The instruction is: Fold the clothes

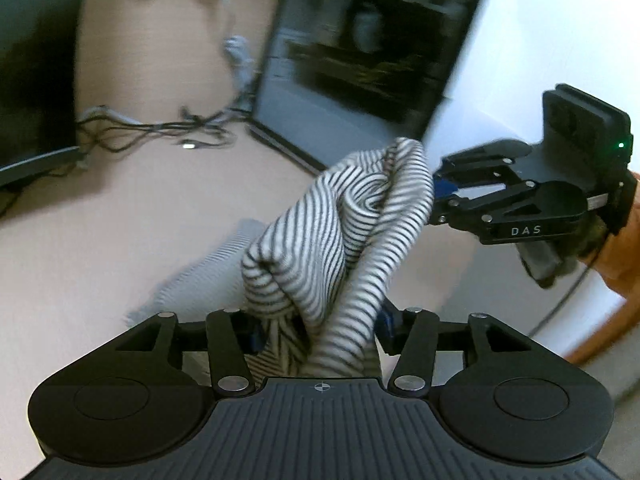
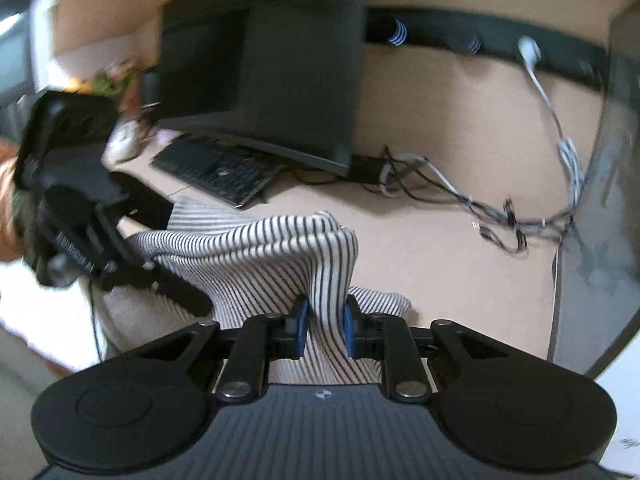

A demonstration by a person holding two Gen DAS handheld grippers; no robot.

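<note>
Striped cloth (image 2: 280, 256) pinched by both grippers, left gripper (image 1: 318, 330), right gripper (image 2: 323, 326), fingertips buried.

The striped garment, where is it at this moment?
The striped garment hangs bunched between both tools above the beige desk, pinched by the right tool and the left tool.

Black-and-white striped garment (image 1: 340, 216), black keyboard (image 2: 216, 170), beige desk (image 2: 440, 248)
</note>
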